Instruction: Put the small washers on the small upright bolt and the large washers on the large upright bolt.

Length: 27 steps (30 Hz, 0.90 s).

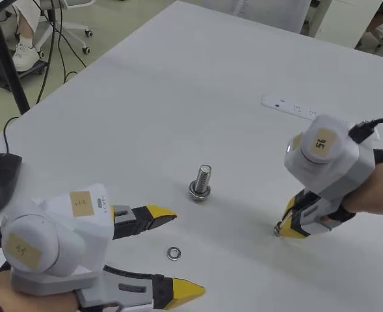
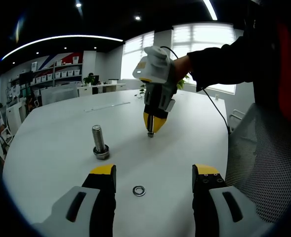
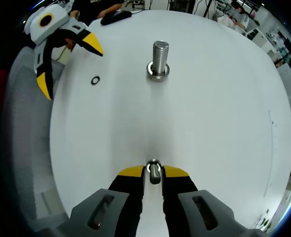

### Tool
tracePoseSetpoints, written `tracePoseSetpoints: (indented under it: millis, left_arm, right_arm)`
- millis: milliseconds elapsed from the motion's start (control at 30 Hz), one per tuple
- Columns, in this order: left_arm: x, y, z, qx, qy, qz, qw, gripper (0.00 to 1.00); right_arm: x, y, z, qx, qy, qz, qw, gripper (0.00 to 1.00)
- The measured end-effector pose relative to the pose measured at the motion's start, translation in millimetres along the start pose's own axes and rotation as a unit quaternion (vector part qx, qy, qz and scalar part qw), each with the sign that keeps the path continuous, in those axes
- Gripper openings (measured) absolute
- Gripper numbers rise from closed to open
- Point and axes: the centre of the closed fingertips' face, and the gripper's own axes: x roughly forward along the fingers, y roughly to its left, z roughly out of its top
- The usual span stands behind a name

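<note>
One small washer (image 1: 173, 253) lies flat on the white surface (image 1: 178, 97), nearer us than the large bolt (image 1: 203, 181). It sits between the tips of the left tongs (image 2: 154, 172), which are spread wide w/o touching it. We see the large bolt upright w/ a metal ring at its base. To its right, well apart, the right tongs (image 1: 287, 221) pinch the small bolt (image 3: 155, 173), upright on the surface. Beyond the large bolt lies a power strip (image 1: 289, 107).

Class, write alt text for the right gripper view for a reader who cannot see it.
The right tongs grip a small upright bolt on the white table. Farther on stands a large bolt with a washer at its base; a loose washer lies near the open left tongs.
</note>
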Motion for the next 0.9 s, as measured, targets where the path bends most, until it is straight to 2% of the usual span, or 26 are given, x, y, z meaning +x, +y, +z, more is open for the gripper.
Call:
tracePoseSetpoints:
  millis: [667, 900]
  left_arm:
    - [-1.4, -0.4, -2.1, 0.0, 0.004, 0.001, 1.0, 0.61]
    - [-0.4, -0.2, -1.7, 0.0, 0.004, 0.0, 1.0, 0.61]
  right_arm:
    - [5.1, 0.1, -0.6, 0.001, -0.007, -0.002, 1.0, 0.17]
    - [2.1, -4.3, -3.9, 0.007, -0.008, -0.008, 0.9999, 0.19]
